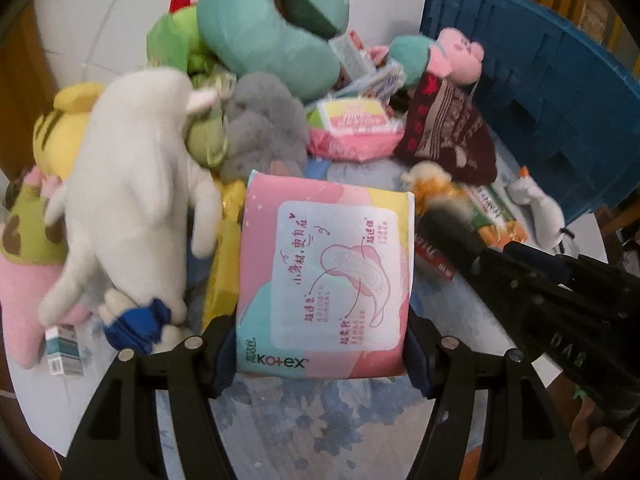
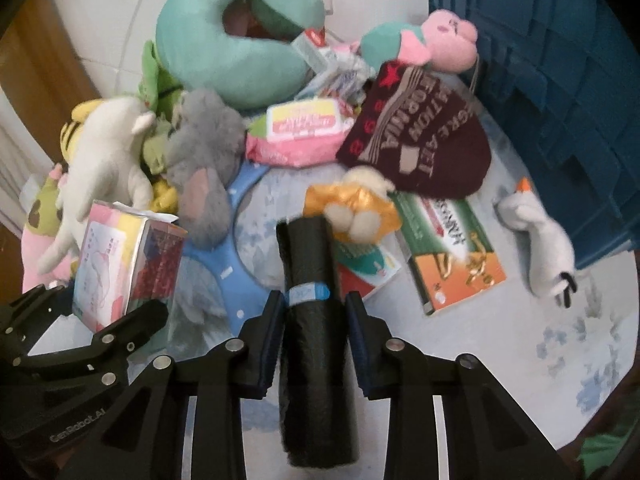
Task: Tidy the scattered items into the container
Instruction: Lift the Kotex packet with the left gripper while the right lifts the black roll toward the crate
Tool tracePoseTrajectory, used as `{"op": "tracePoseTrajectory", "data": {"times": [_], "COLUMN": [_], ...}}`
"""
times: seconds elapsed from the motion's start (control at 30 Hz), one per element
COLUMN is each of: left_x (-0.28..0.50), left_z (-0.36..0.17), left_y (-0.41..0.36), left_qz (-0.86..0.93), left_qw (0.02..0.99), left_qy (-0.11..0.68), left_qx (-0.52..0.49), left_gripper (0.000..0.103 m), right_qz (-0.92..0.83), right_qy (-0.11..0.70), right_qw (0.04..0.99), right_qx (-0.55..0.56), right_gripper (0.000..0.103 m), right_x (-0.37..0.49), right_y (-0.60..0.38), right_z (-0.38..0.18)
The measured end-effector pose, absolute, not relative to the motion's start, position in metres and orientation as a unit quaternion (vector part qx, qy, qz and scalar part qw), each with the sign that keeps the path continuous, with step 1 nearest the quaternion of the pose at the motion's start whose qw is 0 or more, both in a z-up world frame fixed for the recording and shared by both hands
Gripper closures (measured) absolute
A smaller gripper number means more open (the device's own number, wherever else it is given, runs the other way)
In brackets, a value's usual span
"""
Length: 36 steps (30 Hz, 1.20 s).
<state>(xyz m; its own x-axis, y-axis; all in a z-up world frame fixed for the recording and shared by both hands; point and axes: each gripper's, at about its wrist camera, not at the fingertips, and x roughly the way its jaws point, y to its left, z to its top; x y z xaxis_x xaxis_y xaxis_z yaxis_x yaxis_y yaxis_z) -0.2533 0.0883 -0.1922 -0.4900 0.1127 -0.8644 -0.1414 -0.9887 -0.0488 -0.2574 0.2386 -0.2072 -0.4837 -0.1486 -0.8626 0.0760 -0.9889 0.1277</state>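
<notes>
My left gripper [image 1: 320, 354] is shut on a pink and teal Kotex pad pack [image 1: 326, 276], held above the table. The same pad pack [image 2: 120, 264] and the left gripper [image 2: 80, 344] show at the lower left of the right wrist view. My right gripper [image 2: 314, 340] is shut on a black roll of bin bags [image 2: 316, 336] with a blue paper band, lifted over the cloth. In the left wrist view the right gripper [image 1: 476, 258] reaches in from the right with the black roll [image 1: 448, 236]. The blue crate [image 1: 532, 92] stands at the back right, also seen as the blue crate [image 2: 560, 92].
A scattered heap lies on the floral tablecloth [image 2: 540, 340]: a teal neck pillow [image 2: 236, 44], white plush [image 1: 132, 184], grey plush [image 2: 204, 160], maroon beanie [image 2: 420, 136], pink wipes pack [image 2: 300, 136], green-orange box [image 2: 452, 248], grey toy [image 2: 536, 240], blue hoop [image 2: 228, 264].
</notes>
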Motion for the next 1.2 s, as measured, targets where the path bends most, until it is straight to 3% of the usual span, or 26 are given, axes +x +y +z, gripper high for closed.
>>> {"op": "tracePoseTrajectory", "data": {"times": [0.07,0.2,0.33,0.5,0.6,0.7,0.83,1.2], "left_x": [-0.254,-0.254,-0.253,-0.253,-0.253,-0.252,-0.251,-0.245], "left_z": [-0.185,-0.181,-0.202,-0.235,-0.248,-0.260,-0.273,-0.220], "left_y": [0.087,0.086,0.087,0.084,0.081,0.080,0.081,0.084], "left_qz": [0.866,0.866,0.855,0.838,0.832,0.827,0.821,0.848], "left_qw": [0.072,0.072,0.073,0.068,0.062,0.060,0.057,0.074], "left_qy": [0.016,0.017,0.017,0.016,0.014,0.015,0.016,0.016], "left_qx": [-0.495,-0.495,-0.513,-0.542,-0.551,-0.559,-0.568,-0.525], "left_gripper": [0.037,0.037,0.037,0.037,0.037,0.037,0.037,0.037], "right_qz": [-0.868,-0.867,-0.849,-0.823,-0.815,-0.809,-0.810,-0.836], "right_qy": [-0.036,-0.033,-0.027,-0.030,-0.029,-0.024,0.015,-0.018], "right_qw": [0.063,0.059,0.068,0.072,0.079,0.075,0.066,0.073], "right_qx": [0.492,0.494,0.523,0.563,0.573,0.582,0.582,0.544], "right_gripper": [0.094,0.094,0.091,0.051,0.047,0.048,0.065,0.071], "right_x": [-0.259,-0.261,-0.258,-0.259,-0.262,-0.264,-0.260,-0.248], "right_y": [0.240,0.247,0.246,0.238,0.234,0.231,0.224,0.236], "right_z": [-0.194,-0.182,-0.208,-0.255,-0.272,-0.286,-0.298,-0.246]}}
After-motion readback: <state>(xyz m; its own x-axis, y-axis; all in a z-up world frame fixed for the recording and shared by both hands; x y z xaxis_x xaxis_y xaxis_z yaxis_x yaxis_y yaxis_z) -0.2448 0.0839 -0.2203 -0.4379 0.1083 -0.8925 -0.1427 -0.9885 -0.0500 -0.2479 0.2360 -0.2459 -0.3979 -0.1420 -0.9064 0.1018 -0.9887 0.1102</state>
